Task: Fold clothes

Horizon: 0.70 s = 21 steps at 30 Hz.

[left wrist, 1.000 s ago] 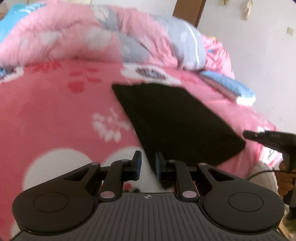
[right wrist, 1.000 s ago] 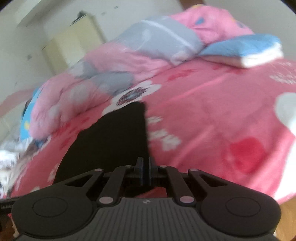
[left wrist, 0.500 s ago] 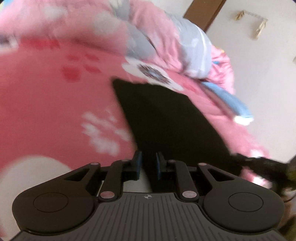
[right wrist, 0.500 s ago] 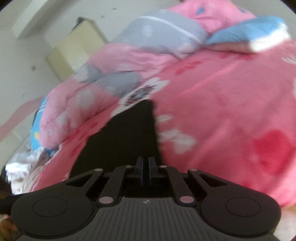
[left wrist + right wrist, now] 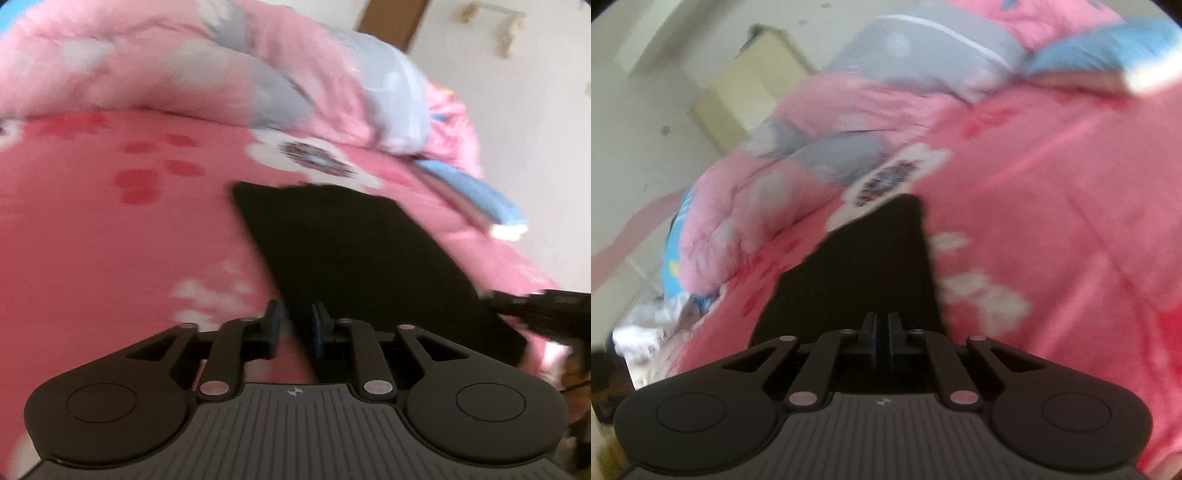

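A black garment (image 5: 351, 251) lies folded flat on the pink flowered bed sheet (image 5: 92, 240). My left gripper (image 5: 297, 326) hovers over the garment's near left edge. Its jaws are opening, and the cloth's edge shows in the gap below them, with no pad pressing on it. In the right wrist view my right gripper (image 5: 881, 332) is shut above the near end of the same garment (image 5: 868, 266); I see nothing pinched between its pads. The right gripper (image 5: 487, 295) also shows in the left wrist view, its tip at the garment's near right corner.
A bunched pink and grey quilt (image 5: 221, 74) is piled along the far side of the bed. A blue folded cloth (image 5: 476, 199) lies at the bed's far right edge. A pale cabinet (image 5: 750, 81) stands by the wall, with clutter (image 5: 653, 325) beside the bed.
Both grippers have come lower and closer to the black garment, which now looks larger. The left jaws stand a little wider apart. The right jaws stay shut.
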Available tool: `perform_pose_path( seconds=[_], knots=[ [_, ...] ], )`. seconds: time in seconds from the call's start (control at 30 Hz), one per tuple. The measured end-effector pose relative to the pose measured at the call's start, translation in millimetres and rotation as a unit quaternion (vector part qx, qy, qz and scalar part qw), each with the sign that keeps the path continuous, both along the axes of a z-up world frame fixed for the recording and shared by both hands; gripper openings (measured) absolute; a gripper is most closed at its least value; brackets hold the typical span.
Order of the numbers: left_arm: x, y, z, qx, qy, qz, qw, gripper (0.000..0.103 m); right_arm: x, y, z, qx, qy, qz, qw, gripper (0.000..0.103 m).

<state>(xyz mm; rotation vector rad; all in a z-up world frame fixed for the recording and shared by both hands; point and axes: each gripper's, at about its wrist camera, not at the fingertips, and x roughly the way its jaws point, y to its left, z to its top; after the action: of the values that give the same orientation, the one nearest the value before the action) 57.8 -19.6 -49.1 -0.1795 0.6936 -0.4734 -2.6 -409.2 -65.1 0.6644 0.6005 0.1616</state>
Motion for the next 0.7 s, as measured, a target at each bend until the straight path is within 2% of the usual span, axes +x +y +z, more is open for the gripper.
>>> perform_pose_path(
  seconds=[0.07,0.2,0.33,0.4,0.47,0.53,0.6,0.7],
  knots=[
    [0,8,6,0.004,-0.006,0.012,0.9999,0.021,-2,-15,4,-0.008,0.006,-0.033,0.999,0.007],
    [12,-6,11,-0.021,-0.008,-0.008,0.9997,0.022,0,-29,14,0.009,-0.003,-0.042,0.999,0.007],
    [26,-31,-1,0.001,0.001,-0.027,0.9996,0.022,36,-3,16,0.040,-0.007,0.039,0.998,0.007],
    [29,-24,-7,0.000,0.004,-0.021,0.9998,0.023,53,3,8,0.058,0.010,0.063,0.996,0.007],
    [27,-11,-3,-0.005,0.004,-0.013,0.9999,0.023,61,-4,3,0.039,0.037,0.046,0.997,0.005],
    [23,-2,5,0.018,-0.010,0.012,0.9997,0.030,59,-24,3,0.048,0.048,0.015,0.998,0.007],
    [25,3,11,0.004,-0.013,0.017,0.9997,0.031,58,-36,14,0.002,0.049,-0.015,0.999,0.007],
    [36,-7,13,-0.006,-0.010,0.009,0.9999,0.032,69,-34,24,0.016,0.028,0.009,0.999,0.007]
  ],
)
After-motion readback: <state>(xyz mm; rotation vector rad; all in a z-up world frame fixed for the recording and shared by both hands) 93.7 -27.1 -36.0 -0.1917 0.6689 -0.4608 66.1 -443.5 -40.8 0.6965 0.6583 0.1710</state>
